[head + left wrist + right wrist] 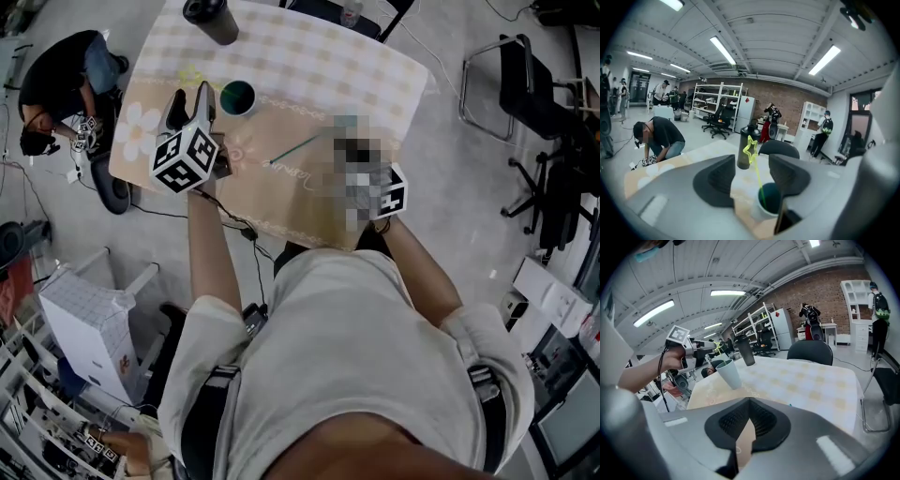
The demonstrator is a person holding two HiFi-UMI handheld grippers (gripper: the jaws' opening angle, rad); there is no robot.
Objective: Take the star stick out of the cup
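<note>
A yellow-green star stick [751, 149] stands in a pale cup [768, 202] with a dark teal inside, leaning toward the left. My left gripper [752, 176] is open, with one jaw on each side of the stick just above the cup's rim. Neither pad touches the stick. From the head view the cup [237, 97] sits on the table just right of the left gripper [192, 97]. My right gripper [749, 420] is shut with nothing between its pads, low over the table's near right side. The cup [729, 373] shows ahead of it.
A dark bottle [211, 19] stands at the table's far edge behind the cup. A thin teal stick [295, 150] lies flat on the checked tablecloth [319, 66]. A person [56, 84] crouches on the floor at the left. Black chairs [525, 94] stand to the right.
</note>
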